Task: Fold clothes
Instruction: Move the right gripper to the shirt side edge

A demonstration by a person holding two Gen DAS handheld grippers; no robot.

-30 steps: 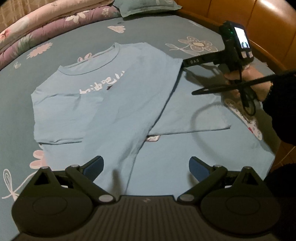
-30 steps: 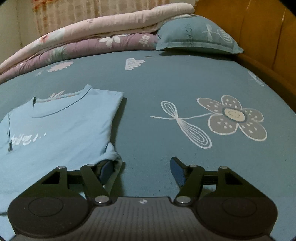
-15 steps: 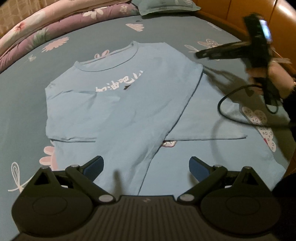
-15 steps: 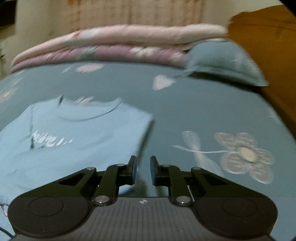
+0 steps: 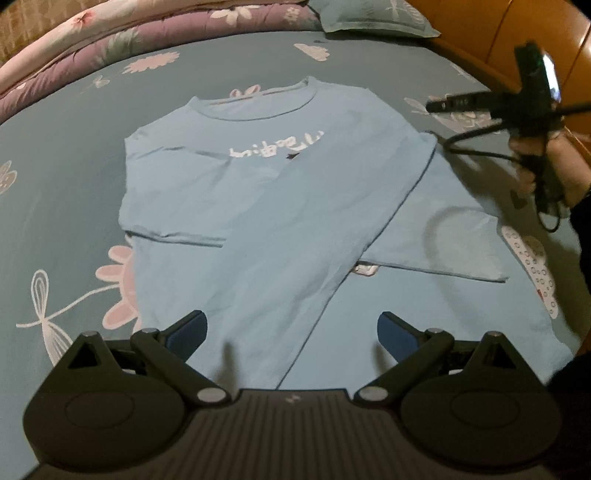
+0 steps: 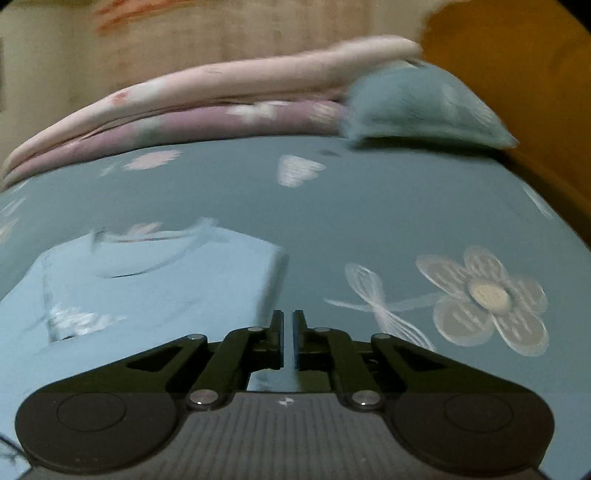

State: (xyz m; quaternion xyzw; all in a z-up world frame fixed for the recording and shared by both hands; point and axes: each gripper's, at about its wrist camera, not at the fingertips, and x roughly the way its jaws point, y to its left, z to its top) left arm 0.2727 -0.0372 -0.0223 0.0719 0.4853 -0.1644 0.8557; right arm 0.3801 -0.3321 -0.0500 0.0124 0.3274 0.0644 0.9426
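Note:
A light blue T-shirt (image 5: 258,206) with white lettering lies flat on the blue-grey flowered bedsheet (image 5: 66,177). Its right side is folded in over the middle, and a sleeve sticks out to the right. My left gripper (image 5: 291,325) hangs open over the shirt's lower part with nothing between its fingers. My right gripper (image 6: 288,317) hovers above the sheet just right of the shirt's (image 6: 147,288) folded shoulder edge. Its jaws are closing to a thin slit and hold nothing. In the left wrist view the right gripper (image 5: 432,107) is in the air at the far right, held by a hand (image 5: 546,166).
Folded pink and purple quilts (image 5: 110,33) and a blue pillow (image 5: 369,18) lie along the far side of the bed. An orange-brown headboard (image 5: 498,29) borders the right side. A black cable (image 5: 480,147) loops down from the right gripper above the shirt's sleeve.
The right gripper's jaws went from wide open beside the shirt's fold edge to nearly together, and it lifted up and away. The left gripper shifted and rolled a little, staying open.

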